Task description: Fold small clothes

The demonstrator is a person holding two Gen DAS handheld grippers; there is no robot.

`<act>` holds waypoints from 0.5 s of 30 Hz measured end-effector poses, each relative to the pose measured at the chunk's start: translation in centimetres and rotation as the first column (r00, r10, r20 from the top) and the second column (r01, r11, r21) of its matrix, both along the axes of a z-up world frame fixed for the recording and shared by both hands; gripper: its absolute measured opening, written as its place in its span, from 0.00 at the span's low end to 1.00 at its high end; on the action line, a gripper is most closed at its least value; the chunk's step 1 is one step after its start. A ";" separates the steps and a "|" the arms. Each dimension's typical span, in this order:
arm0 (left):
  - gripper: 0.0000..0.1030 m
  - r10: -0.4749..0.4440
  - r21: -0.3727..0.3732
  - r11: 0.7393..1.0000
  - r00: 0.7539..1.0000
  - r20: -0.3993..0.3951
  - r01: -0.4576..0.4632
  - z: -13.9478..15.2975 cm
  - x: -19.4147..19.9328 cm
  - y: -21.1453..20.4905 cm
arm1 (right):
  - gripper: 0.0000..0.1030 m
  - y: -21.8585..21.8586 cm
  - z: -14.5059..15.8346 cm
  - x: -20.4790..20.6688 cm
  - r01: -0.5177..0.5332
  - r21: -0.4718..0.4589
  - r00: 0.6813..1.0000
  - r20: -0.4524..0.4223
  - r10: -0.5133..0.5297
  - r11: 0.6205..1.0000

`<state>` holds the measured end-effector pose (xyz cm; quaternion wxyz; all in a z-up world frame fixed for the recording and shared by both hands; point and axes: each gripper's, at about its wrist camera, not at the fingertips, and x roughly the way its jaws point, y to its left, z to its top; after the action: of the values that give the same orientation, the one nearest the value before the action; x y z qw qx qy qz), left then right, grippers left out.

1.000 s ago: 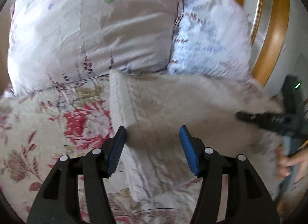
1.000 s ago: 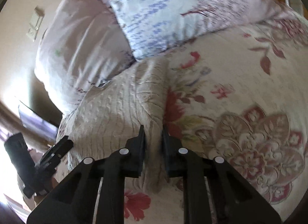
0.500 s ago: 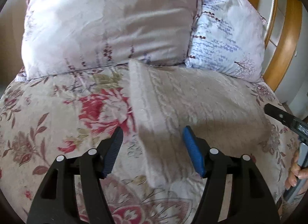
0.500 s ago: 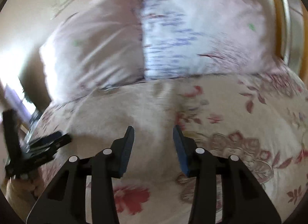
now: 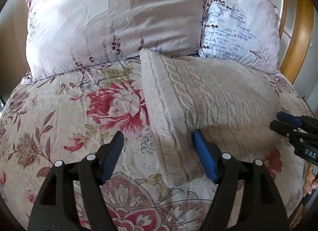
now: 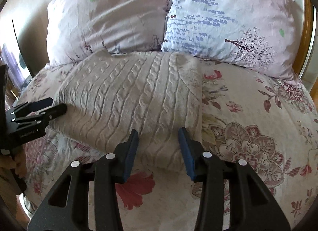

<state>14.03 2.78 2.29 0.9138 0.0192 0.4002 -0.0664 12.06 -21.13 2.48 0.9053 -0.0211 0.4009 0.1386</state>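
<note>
On the floral bedspread (image 5: 59,112), a folded cream cable-knit sweater (image 5: 208,102) is laid flat, its far edge touching two pillows (image 6: 111,18) propped at the head of the bed. A wooden headboard (image 5: 302,32) is seen behind the pillows. The left gripper (image 5: 157,147) is held over the sweater's near left corner with its jaws apart; they have just been opening, and the corner lies between the blue pads (image 5: 202,155) without being pressed. The right gripper (image 6: 159,143) is held over the sweater's near right edge, its jaws likewise parted after having just opened, with knit fabric seen between the pads but not pinched. Each gripper is visible at the edge of the other's view, beside the sweater's opposite end.
</note>
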 end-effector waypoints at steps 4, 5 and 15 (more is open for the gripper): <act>0.71 0.002 0.018 1.000 1.000 -0.001 -0.002 -0.2 0.1 -0.1 | 0.44 -0.2 -0.3 -0.3 0.014 -0.006 1.000 -0.002 -0.014 1.000; 0.71 0.003 0.023 1.000 1.000 -0.003 -0.003 -0.2 0.1 -0.2 | 0.44 -0.2 -0.4 -0.3 0.016 -0.009 1.000 -0.003 -0.016 1.000; 0.79 0.035 0.085 0.996 0.999 -0.015 -0.033 -0.7 0.8 -0.7 | 0.48 0.2 -0.3 0.4 0.017 -0.037 1.000 -0.015 -0.017 0.999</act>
<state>14.80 2.05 1.63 0.9098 0.0505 0.4105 -0.0340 12.41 -20.94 2.16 0.9028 -0.0331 0.4106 0.1237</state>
